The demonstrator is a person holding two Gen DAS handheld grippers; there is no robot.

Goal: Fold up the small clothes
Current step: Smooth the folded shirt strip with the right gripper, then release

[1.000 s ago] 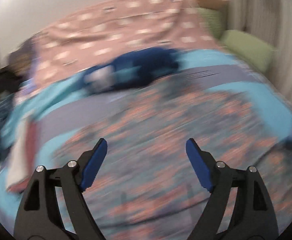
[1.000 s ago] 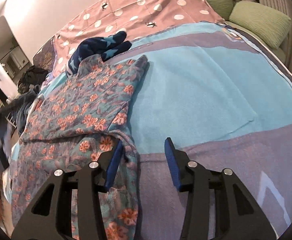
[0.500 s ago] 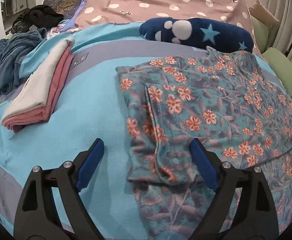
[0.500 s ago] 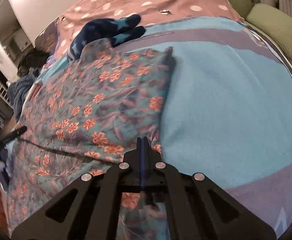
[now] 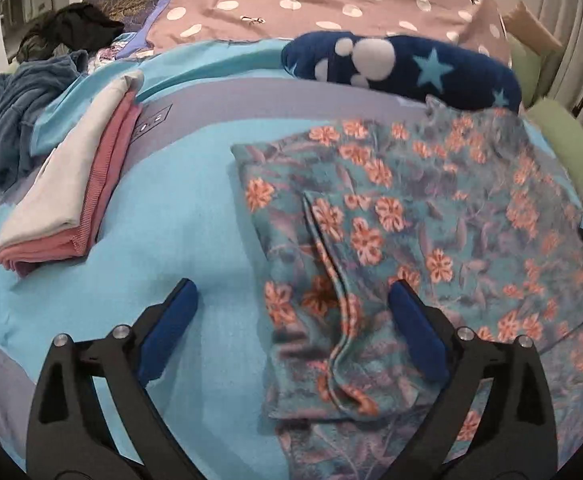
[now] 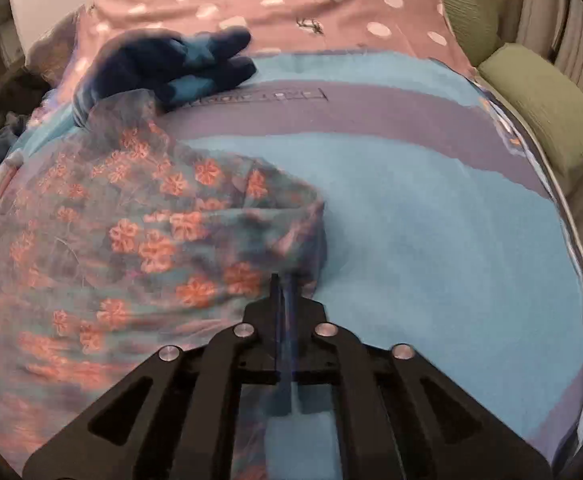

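Two grippers are at work on one floral garment (image 5: pixel 431 216), which lies spread on the blue bedcover (image 5: pixel 179 232), with a folded pink and white stack (image 5: pixel 67 196) well apart to its left and a navy starred fleece (image 5: pixel 403 66) touching its far edge. The right gripper (image 6: pixel 285 284) has its pads pressed together on the garment's right edge, where the cloth bunches up around the tips, so that side looks seized. The left gripper (image 5: pixel 291 320) has just been spreading its jaws and now stands wide over the left edge, where a narrow strip, seemingly a sleeve, is folded in; cloth lies between the pads but neither presses on it. The step in hand appears to be taking both sides for a fold. Next, the left jaws would need to settle onto that edge and close through all the layers, since a shallow bite could let the tucked strip slip loose.
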